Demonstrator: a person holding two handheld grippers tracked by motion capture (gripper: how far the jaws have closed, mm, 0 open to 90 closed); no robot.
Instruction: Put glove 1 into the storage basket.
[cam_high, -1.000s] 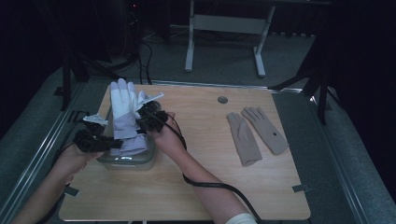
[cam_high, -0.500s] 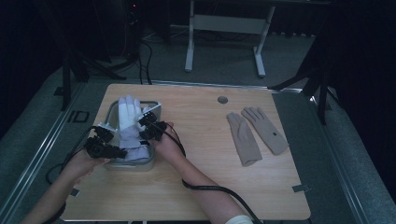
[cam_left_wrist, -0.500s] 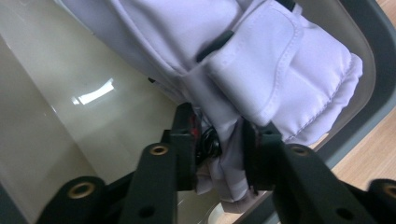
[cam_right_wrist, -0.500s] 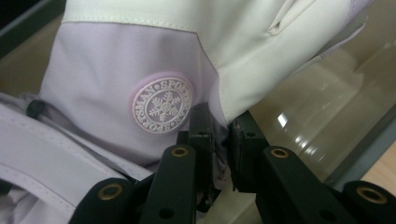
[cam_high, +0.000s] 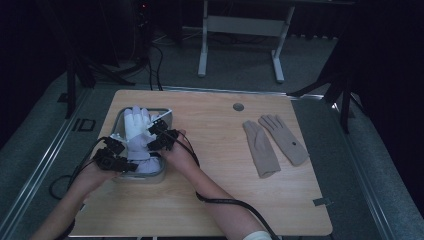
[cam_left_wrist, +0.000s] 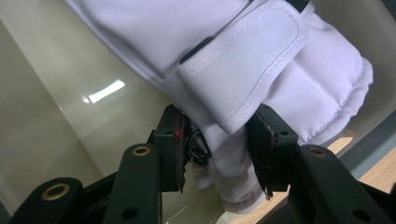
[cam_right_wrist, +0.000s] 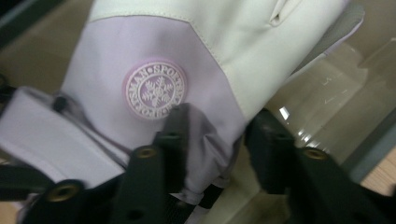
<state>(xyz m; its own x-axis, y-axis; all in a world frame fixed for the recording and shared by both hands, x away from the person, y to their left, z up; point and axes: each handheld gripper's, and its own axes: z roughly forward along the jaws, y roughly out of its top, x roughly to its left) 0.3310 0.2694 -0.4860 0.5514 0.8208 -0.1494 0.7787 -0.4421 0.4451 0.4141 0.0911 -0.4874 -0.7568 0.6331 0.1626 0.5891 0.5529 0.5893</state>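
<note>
Gloves are the job as I judge it: a white and lilac ski glove (cam_high: 136, 131) lies in the clear tray (cam_high: 167, 114) at the left of the worktop (cam_high: 215, 150), fingers pointing away from me, cuff toward me. My left hand-held gripper (cam_high: 111, 159) is clamped on the cuff; in the left gripper view its jaws pinch the white fabric just under the strap tab (cam_left_wrist: 247, 70), with the tray floor pale beneath. My right hand-held gripper (cam_high: 161, 137) sits at the glove's right edge; in the right gripper view its jaws straddle a fold of lilac cloth below the round snowflake badge (cam_right_wrist: 154, 88), and they look closed on it, though the blur leaves some doubt.

Two tan gloves (cam_high: 275, 142) lie side by side well apart, on the right of the worktop.

To do this step well I'd say the glove should go down flat inside the tray walls, so I should lower both grips evenly and keep the cuff from riding over the near rim. I should free the right side first, while the left pins the cuff, then open the left slowly so the strap does not snag a jaw
</note>
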